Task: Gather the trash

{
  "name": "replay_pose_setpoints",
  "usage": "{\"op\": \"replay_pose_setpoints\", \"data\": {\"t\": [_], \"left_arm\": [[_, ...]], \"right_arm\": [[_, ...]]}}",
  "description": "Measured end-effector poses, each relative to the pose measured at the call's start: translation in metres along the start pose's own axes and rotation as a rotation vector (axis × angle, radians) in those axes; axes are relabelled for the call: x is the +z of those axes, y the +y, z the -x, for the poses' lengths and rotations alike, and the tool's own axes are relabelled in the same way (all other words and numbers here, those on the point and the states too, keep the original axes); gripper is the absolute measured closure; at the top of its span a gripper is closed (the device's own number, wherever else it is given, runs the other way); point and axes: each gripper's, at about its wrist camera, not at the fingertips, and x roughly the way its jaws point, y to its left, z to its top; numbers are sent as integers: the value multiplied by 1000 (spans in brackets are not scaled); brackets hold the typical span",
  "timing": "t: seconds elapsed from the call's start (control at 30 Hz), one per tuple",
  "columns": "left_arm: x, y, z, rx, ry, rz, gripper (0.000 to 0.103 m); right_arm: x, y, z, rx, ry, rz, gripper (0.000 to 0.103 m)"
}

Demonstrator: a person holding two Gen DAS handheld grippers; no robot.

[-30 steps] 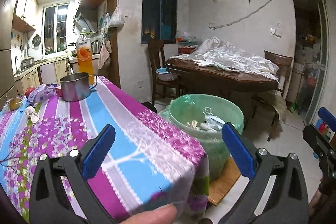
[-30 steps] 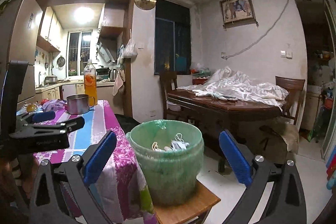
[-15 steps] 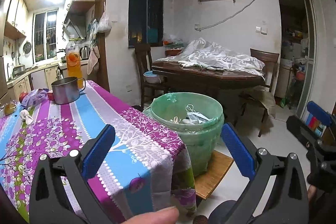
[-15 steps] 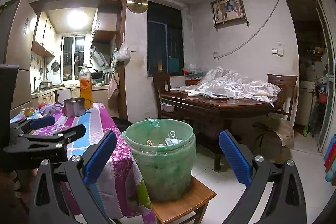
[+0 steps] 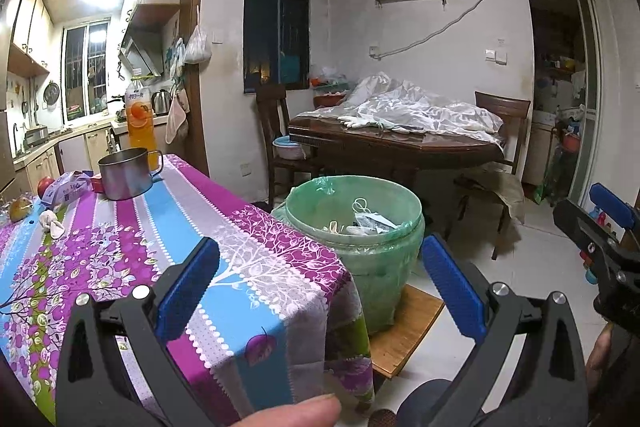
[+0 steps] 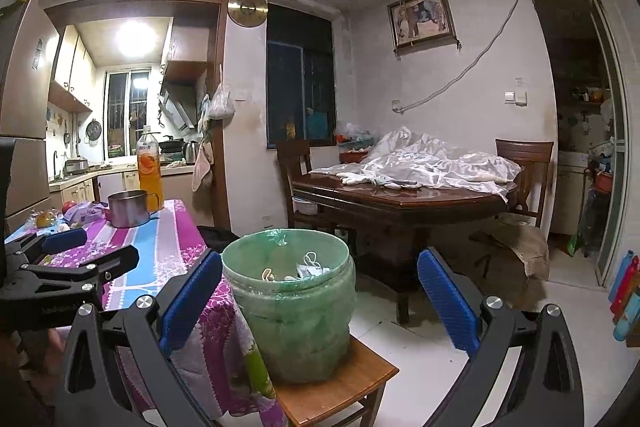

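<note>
**Both tongs empty; scraps lie far left on the table, bin to the right**

Purple-and-blue cloth covers the table (image 5: 132,239) that fills the left of the room, with white floor tile to its right.

Nearest, the left gripper (image 5: 320,283) hangs over the table's near right corner, blue pads spread wide with nothing between them. The right gripper (image 6: 318,293) sits further right, off the table edge, equally splayed and empty; the bin (image 6: 292,303) stands framed between its pads.

That bin, lined with a green bag, stands on a low wooden stool (image 6: 340,383) just beside the table's right edge, already holding a few pale bits.

Further back and to the left, a small white crumpled scrap (image 5: 52,223) lies on the cloth near the table's left edge. Behind it is a purple wrapper (image 5: 66,187), its long axis running left to right, just beside a steel pot (image 5: 126,173) and a juice bottle (image 5: 138,119).

So the likely trash lies far and left of both tongs, opposite the bin. The left gripper is judged nearer, being over the table; it would reach forward and leftward, then carry back right.
</note>
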Motion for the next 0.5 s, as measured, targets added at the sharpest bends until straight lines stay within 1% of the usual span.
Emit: {"op": "replay_pose_setpoints", "data": {"t": [0.33,0.5], "left_arm": [[0,0,3,1,1,-4,5],[1,0,1,-12,16,-8,5]], "right_arm": [[-1,5,-4,15,8,11,5],[-1,6,-8,20,19,16,5]]}}
